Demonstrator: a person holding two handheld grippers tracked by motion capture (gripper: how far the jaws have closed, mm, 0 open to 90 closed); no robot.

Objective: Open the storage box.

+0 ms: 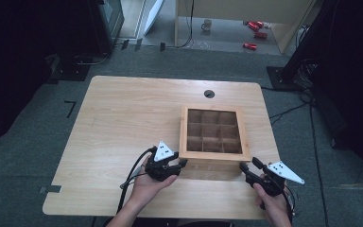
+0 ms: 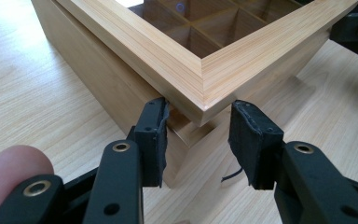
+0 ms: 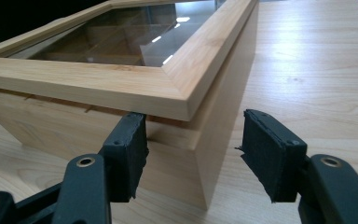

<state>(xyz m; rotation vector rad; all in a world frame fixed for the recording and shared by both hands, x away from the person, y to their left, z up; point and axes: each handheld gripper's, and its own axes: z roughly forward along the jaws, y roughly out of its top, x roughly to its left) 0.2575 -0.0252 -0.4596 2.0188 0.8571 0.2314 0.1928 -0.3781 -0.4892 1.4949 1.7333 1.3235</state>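
Note:
A square wooden box point(image 1: 213, 134) with a glass-paned lid and a grid of compartments sits right of centre on the table. My left gripper point(image 1: 183, 163) is open at the box's near left corner point(image 2: 200, 100), its jaws straddling the corner just under the lid's overhanging rim. At the near right corner point(image 3: 186, 109) my right gripper point(image 1: 244, 166) stands open too, one jaw under the lid rim, the other off to the side. The lid looks slightly raised, with a thin gap point(image 3: 168, 120) below it. Nothing is gripped.
The light wooden table point(image 1: 123, 123) has a round cable hole point(image 1: 209, 93) behind the box. Its left half is bare. On the floor beyond lie a mug point(image 1: 207, 24) and red cans point(image 1: 255, 28). Dark stands flank the table.

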